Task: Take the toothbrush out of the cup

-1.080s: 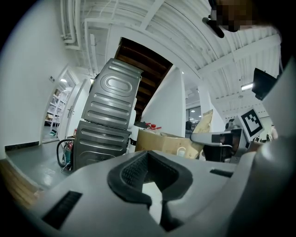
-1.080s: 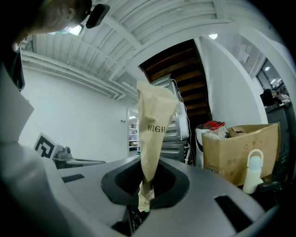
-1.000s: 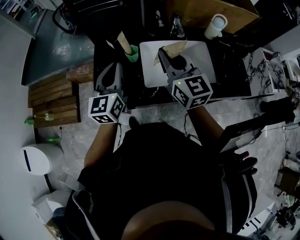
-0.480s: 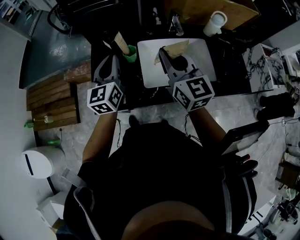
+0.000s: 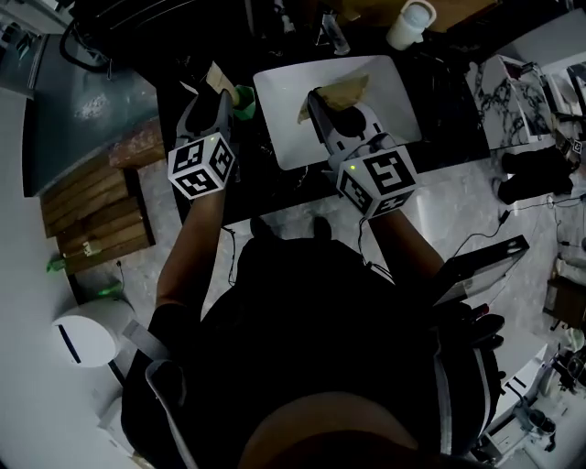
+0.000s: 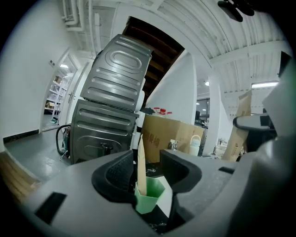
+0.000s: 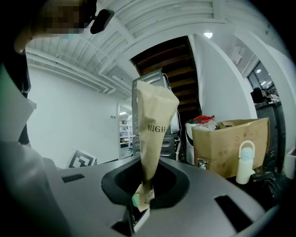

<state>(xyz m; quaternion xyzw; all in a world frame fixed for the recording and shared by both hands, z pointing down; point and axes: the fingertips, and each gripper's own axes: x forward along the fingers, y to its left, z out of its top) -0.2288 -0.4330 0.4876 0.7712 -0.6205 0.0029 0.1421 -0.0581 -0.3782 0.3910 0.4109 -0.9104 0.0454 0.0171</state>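
A green hexagonal cup (image 6: 150,196) stands on the dark table with a tan toothbrush (image 6: 141,162) upright in it. My left gripper (image 6: 149,172) has just been opening its jaws; they stand on either side of the cup and toothbrush without pressing on them. The head view shows this gripper (image 5: 220,101) right at the cup (image 5: 243,99). My right gripper (image 7: 145,185) is shut on a tan paper packet (image 7: 155,125), held above the white tray (image 5: 284,119).
A white jug (image 5: 407,23) and a cardboard box (image 7: 226,143) stand at the back of the table. A grey metal case (image 6: 115,111) rises behind the cup. Wooden boards (image 5: 87,197) lie on the floor to the left.
My left gripper has moved forward to the green cup, so its jaws now flank it. The right gripper has kept its place over the tray with the packet.
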